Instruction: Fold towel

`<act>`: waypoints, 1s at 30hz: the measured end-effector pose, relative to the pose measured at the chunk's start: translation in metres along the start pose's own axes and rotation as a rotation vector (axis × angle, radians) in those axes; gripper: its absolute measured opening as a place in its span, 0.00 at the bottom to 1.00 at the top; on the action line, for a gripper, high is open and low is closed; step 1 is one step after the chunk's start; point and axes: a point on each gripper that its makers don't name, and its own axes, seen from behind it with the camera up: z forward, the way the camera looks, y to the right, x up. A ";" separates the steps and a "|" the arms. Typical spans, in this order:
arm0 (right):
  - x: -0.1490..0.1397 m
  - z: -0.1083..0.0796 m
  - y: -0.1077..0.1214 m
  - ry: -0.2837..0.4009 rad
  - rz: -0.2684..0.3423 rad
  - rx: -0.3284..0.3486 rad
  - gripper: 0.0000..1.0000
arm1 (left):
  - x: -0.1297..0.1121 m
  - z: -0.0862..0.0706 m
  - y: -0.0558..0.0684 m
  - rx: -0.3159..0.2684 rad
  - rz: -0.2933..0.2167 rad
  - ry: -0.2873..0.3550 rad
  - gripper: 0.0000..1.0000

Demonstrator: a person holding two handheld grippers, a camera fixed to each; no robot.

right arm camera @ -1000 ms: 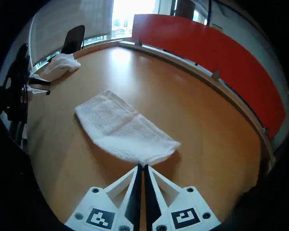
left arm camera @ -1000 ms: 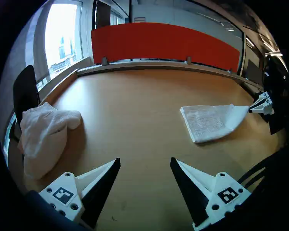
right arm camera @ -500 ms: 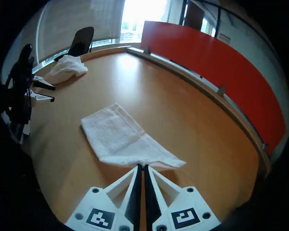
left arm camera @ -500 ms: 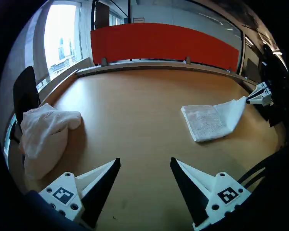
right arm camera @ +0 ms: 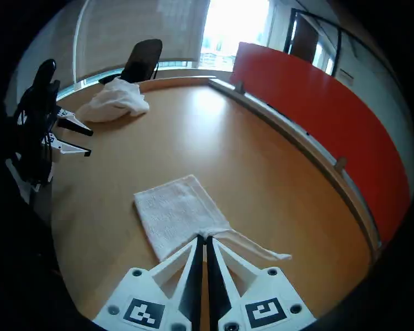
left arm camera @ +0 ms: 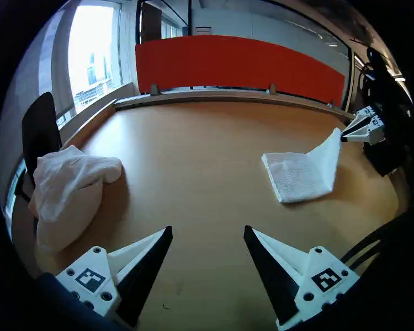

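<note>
Towel corner higher; crumpled cloth well apart.

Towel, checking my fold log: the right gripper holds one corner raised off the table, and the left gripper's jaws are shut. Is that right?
Not quite: the left gripper has its jaws wide open, as the left gripper view shows. The right gripper does hold one towel corner raised off the table.

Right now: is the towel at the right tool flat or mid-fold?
Mid-fold. The right tool pinches one corner of the towel up off the table; the rest lies flat.
</note>
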 end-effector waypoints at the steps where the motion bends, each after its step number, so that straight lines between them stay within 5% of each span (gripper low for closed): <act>1: 0.003 0.002 -0.002 0.000 -0.006 0.008 0.04 | 0.000 -0.001 0.000 -0.001 -0.002 0.000 0.96; 8: 0.017 0.021 -0.023 -0.010 -0.061 0.086 0.04 | -0.004 -0.005 0.000 0.002 0.001 -0.001 0.96; 18: 0.022 0.073 -0.070 -0.059 -0.140 0.223 0.04 | -0.006 -0.013 -0.003 0.014 0.004 0.002 0.96; 30: -0.006 0.119 -0.096 -0.141 -0.137 0.292 0.04 | -0.013 -0.016 -0.008 0.025 -0.010 -0.005 0.96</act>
